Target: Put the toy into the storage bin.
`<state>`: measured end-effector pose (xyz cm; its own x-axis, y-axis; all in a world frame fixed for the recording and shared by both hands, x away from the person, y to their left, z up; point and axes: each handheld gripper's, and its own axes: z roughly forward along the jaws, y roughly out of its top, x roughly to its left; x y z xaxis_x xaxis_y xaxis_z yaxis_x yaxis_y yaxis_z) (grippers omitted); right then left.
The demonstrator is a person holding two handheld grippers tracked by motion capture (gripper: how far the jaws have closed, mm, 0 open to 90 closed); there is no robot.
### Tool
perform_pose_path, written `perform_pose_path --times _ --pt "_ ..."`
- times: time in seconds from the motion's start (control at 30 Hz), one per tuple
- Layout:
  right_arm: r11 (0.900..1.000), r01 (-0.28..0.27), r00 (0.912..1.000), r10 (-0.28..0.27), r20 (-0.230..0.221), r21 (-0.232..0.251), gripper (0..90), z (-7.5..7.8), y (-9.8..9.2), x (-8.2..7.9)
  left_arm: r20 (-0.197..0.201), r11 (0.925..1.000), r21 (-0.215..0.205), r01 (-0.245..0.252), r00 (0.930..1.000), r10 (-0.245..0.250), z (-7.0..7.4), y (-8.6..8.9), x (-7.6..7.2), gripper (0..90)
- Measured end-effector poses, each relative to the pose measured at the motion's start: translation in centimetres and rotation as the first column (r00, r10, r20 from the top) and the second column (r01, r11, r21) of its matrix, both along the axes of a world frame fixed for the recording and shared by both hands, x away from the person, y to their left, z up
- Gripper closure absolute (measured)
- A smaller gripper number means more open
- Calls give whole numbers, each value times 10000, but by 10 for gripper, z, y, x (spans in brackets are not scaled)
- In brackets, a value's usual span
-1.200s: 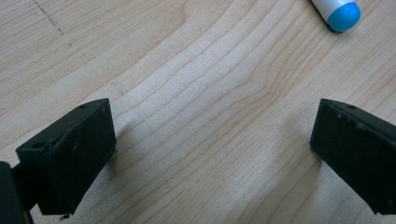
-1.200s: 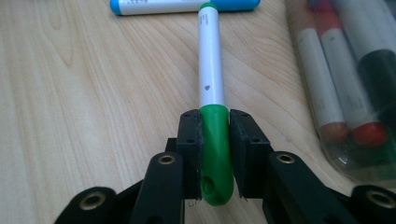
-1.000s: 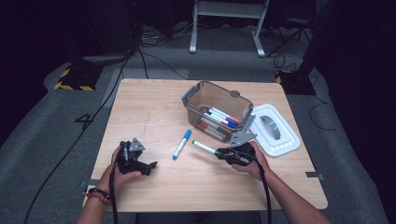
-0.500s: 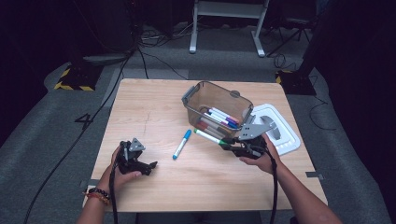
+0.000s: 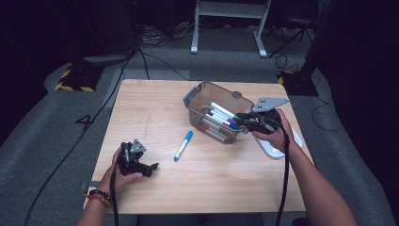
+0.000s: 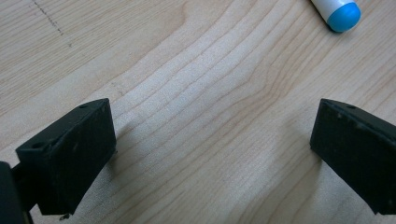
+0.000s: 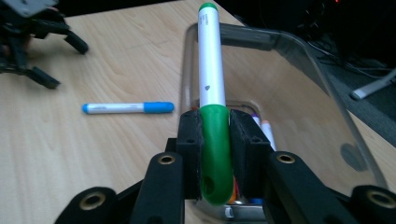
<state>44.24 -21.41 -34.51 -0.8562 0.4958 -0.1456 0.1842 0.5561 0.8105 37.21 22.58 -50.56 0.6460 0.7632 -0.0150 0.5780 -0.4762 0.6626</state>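
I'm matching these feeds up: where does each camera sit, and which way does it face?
High view: above the table's near side, facing forward and down; both forearms enter from below.
Left gripper view: on the left hand-held gripper, facing bare tabletop between open jaws.
Right gripper view: on the right hand-held gripper, along the clamped green marker above the bin.
All share the blue marker.

A bench [image 5: 207, 188] carries a bin [image 5: 197, 96] toward its far right, with markers [image 5: 214, 126] inside. One pen [image 5: 183, 145] lies on the bench just left of the bin. A tray [image 5: 273, 149] sits right of the bin.
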Motion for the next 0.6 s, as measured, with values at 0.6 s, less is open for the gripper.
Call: perform_pose_path --times 0.6 --pt "9959 400 9959 -463 -776 -810 750 -14 15 51 2 10000 0 22 10000 -22 0 0 0 4"
